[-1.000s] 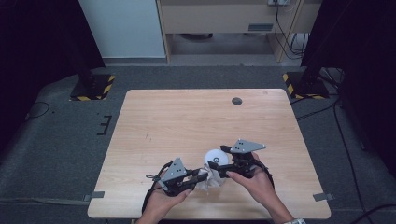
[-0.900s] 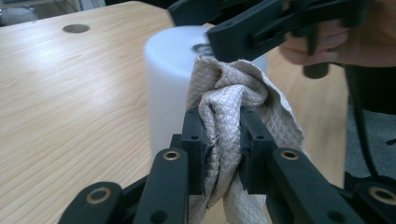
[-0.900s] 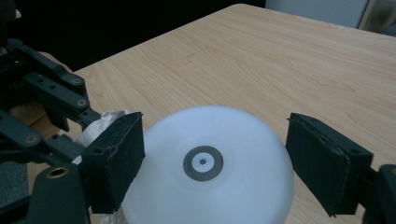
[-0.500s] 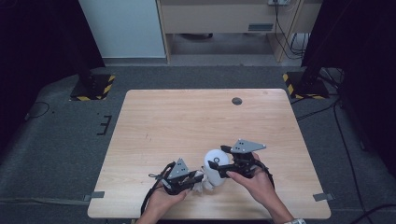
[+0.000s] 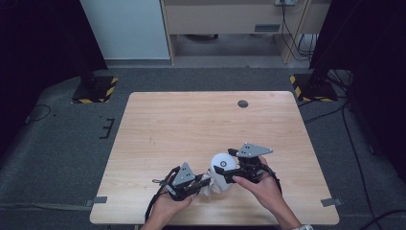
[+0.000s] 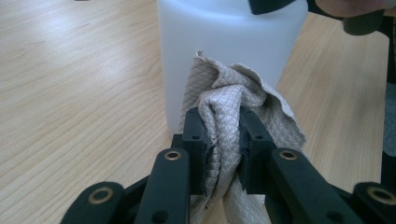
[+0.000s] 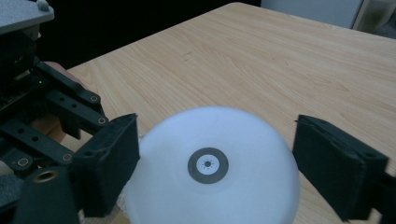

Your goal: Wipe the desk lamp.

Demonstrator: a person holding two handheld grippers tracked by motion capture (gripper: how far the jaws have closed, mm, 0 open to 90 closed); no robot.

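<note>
In the high view, a pale wooden table (image 5: 191,139) with straight grain and squared edges stands on dark grey carpet, and the work sits close to its near edge, with broad bare wood behind and to both sides. A white, smooth, round-bodied plastic container (image 5: 223,168) stands upright there; the left gripper (image 5: 203,183) comes in from its left holding a crumpled cloth (image 5: 209,188) against its base, and the right gripper (image 5: 224,167) reaches over its top. A small dark round disc (image 5: 242,103) lies flush in the wood near the far edge, well apart. In the left gripper view, the two black jaws are clamped on a beige, diamond-quilted cloth (image 6: 233,116), bunched into folds with a ragged upper edge, which presses on the container's (image 6: 224,42) matte, translucent white wall. In the right gripper view, the container's (image 7: 212,168) domed top carries a grey ring with a small white centre. The right gripper's (image 7: 212,163) jaws have just been opening; their blocky, foam-like black pads stand apart on either side of the dome, the right pad clear of it, the left one at its edge.
</note>
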